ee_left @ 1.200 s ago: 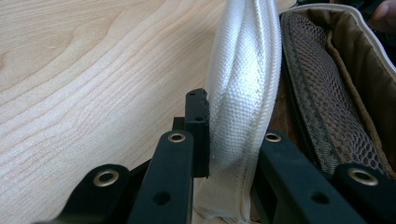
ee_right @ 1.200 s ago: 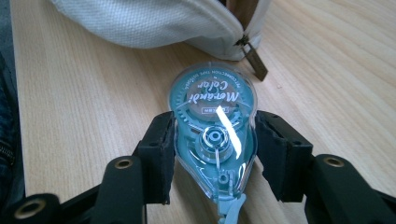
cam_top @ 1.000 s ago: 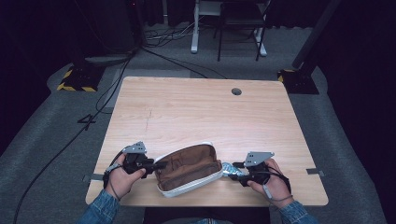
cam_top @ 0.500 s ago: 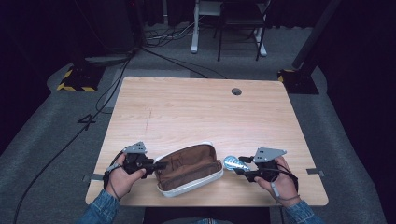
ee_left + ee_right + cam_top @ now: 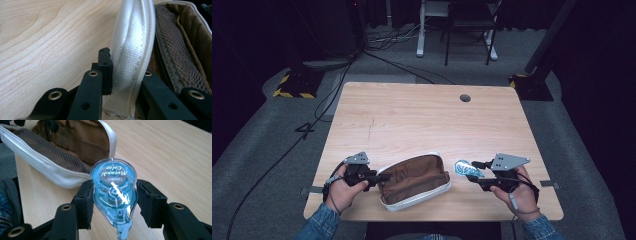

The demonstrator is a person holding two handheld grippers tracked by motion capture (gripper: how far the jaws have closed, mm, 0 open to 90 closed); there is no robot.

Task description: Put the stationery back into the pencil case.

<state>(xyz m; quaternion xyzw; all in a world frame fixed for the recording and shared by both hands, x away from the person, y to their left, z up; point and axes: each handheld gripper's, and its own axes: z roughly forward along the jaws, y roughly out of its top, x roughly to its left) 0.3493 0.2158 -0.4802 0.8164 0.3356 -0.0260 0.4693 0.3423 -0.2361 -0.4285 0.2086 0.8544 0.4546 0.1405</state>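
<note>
Wooden table (image 5: 422, 120): left gripper (image 5: 379, 177) pinched the open pouch (image 5: 414, 180) rim; right gripper (image 5: 472, 171), at its three o'clock, clamped a blue tape dispenser (image 5: 113, 195), probably next set aside.

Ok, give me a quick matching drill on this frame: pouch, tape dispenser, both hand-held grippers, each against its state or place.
Things:
1. pouch
2. blue correction tape dispenser
3. left hand-held gripper
4. right hand-held gripper

States:
A. clamped on the white rim of the pouch
B. lying open on the table, brown lining and mesh pocket showing
C. held in the air beside the pouch, clear of the table
D. shut on the blue dispenser

Pairs: 1-B, 2-C, 3-A, 4-D
</note>
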